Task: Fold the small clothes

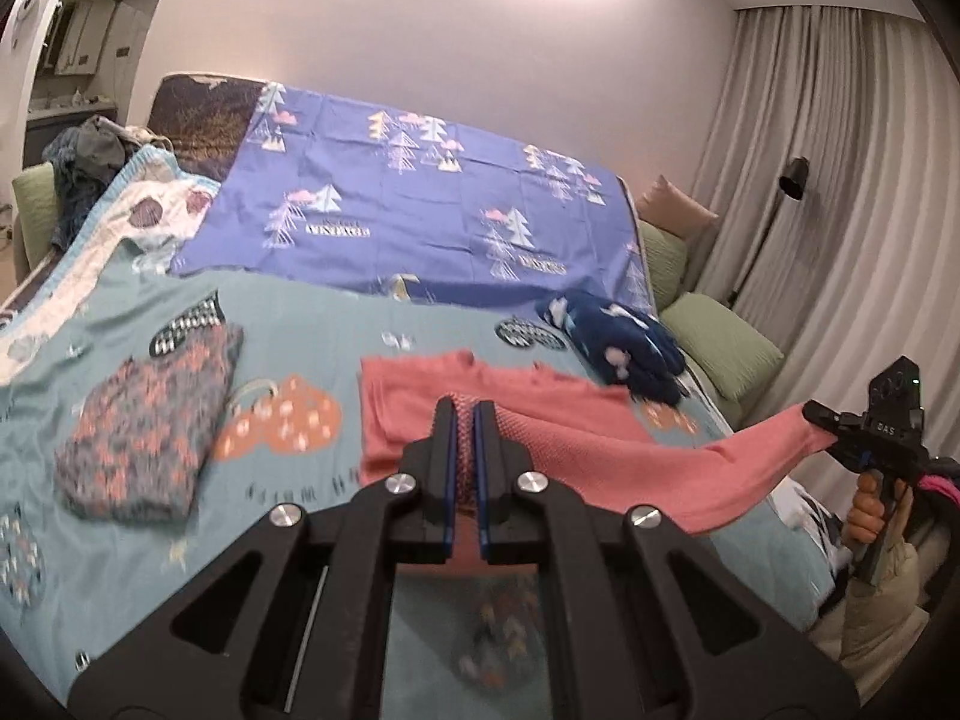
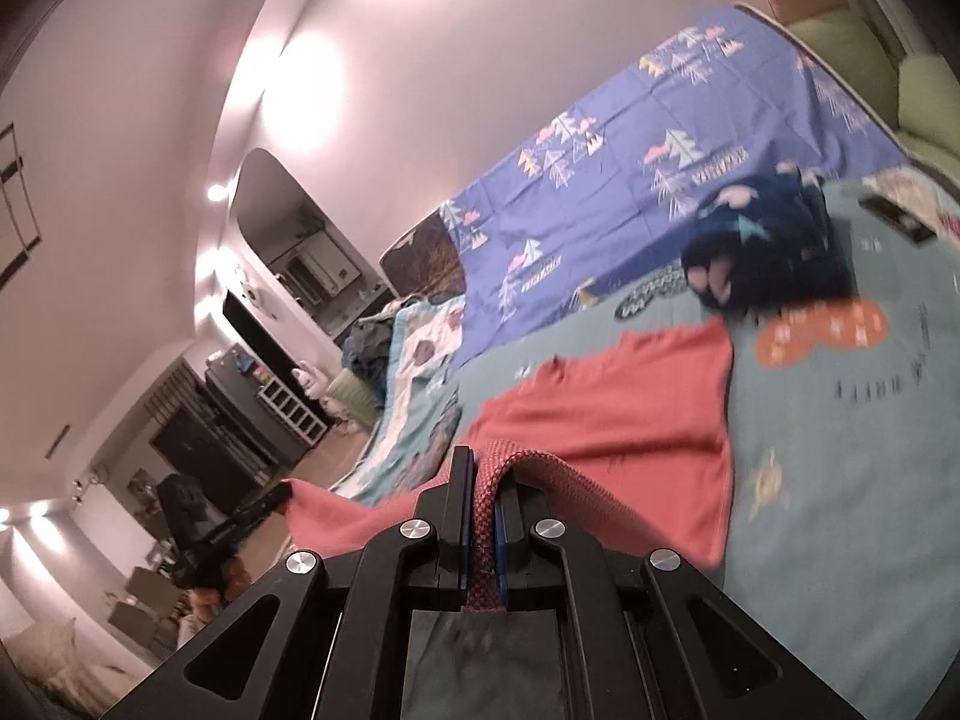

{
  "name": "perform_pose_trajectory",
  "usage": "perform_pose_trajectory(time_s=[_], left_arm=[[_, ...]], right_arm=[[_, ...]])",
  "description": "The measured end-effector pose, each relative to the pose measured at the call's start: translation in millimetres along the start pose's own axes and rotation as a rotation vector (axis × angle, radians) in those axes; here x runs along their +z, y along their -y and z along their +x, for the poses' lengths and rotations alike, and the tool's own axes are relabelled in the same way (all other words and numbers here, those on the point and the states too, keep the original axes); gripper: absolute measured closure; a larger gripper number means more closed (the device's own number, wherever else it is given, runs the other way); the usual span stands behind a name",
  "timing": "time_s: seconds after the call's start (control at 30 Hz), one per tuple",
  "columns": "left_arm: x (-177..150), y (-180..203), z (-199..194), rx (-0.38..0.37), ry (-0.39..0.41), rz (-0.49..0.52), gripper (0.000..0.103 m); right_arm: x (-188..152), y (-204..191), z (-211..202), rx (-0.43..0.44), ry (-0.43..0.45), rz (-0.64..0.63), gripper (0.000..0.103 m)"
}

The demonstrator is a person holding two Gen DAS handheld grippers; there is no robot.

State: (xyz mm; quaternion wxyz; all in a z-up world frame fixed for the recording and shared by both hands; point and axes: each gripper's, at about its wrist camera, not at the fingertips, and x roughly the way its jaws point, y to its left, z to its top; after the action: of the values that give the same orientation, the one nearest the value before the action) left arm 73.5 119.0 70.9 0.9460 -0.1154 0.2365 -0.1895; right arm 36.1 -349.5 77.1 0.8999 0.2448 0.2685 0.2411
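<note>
Left wrist view shows our left gripper (image 1: 467, 414) with its fingers clamped on one edge of the pink garment (image 1: 540, 438), lifted off the bed (image 1: 336, 324). At the right of that view, our right gripper (image 1: 825, 420) pinches the garment's other end, so the cloth stretches between them while its far part lies on the teal bedspread. A folded floral garment (image 1: 150, 426) lies to the left, and a dark blue garment (image 1: 612, 336) beyond the pink one.
</note>
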Motion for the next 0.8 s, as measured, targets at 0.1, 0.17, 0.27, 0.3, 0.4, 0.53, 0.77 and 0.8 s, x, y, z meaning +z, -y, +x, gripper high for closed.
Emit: perform_pose_trajectory(time_s=[0.1,0.17,0.27,0.3,0.4,0.53,0.77,0.8], left_arm=[[17.9,-4.7,26.3,0.024,0.012,-0.038,0.097],[26.6,-6.7,45.4,0.05,0.017,-0.046,0.097],[39.6,-13.0,82.0,0.071,0.014,-0.057,0.097],[42.9,-15.5,92.5,0.074,0.009,-0.065,0.097],[50.0,-22.4,129.4,0.097,-0.015,-0.075,0.097],[51.6,-29.1,181.1,0.132,-0.075,-0.055,0.097],[34.7,-41.9,257.3,0.191,-0.203,-0.041,0.097],[29.8,-44.7,267.7,0.205,-0.225,-0.038,0.096]], right_arm=[[22.7,6.6,19.4,-0.024,0.014,-0.005,0.099],[38.7,15.7,38.7,-0.057,0.016,-0.007,0.099],[57.9,30.5,66.5,-0.097,0.01,-0.008,0.099],[64.5,38.3,77.8,-0.107,0.006,0.002,0.099],[78.8,61.0,106.1,-0.142,-0.007,0.024,0.099],[89.6,90.4,144.5,-0.191,-0.043,0.047,0.099],[84.3,148.3,210.6,-0.332,-0.153,0.101,0.097],[81.3,156.3,218.2,-0.359,-0.173,0.109,0.097]])
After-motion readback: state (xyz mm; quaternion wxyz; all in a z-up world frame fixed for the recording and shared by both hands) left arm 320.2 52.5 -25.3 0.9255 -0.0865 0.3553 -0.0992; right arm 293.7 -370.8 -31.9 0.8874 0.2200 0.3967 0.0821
